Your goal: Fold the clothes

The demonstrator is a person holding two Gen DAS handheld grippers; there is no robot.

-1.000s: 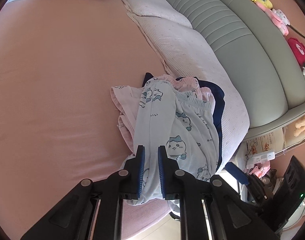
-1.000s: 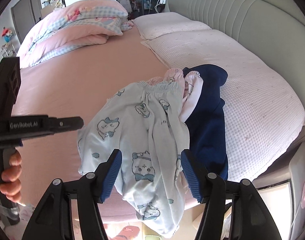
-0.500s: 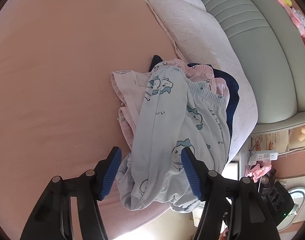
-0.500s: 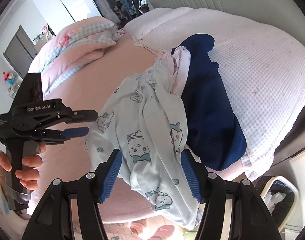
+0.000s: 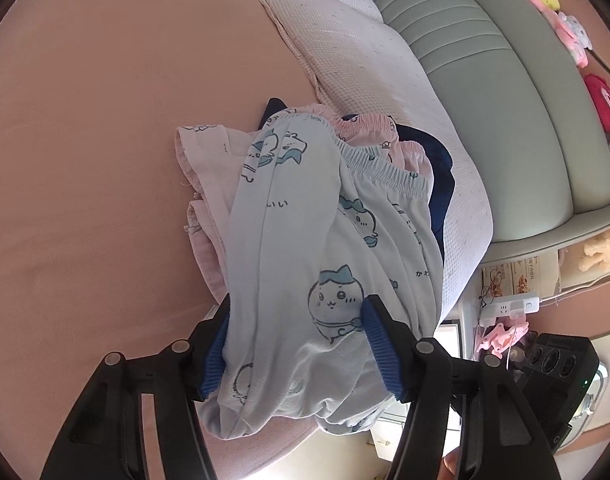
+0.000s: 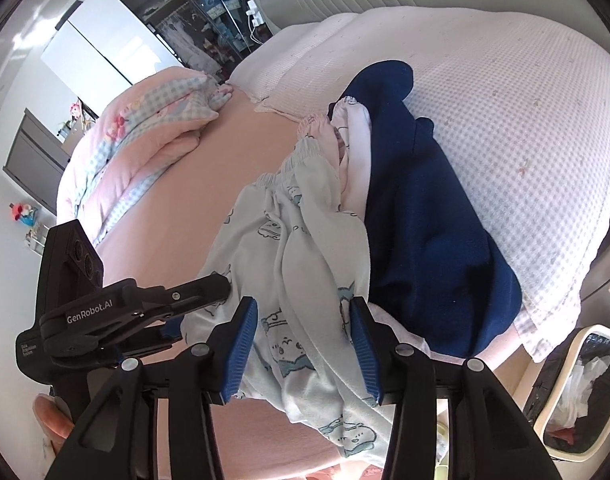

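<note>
Black hand-held gripper, white "GenRobot.AI" lettering

"GenRobot.AI" on left tongs; "いい" on pale-blue pyjama trousers.

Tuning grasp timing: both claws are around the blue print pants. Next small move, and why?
Probably close both claws fully on the blue print pants. The left claw, just opened, and the right claw, just closing, each straddle the cloth near the bed edge, but neither visibly pinches it yet.
</note>
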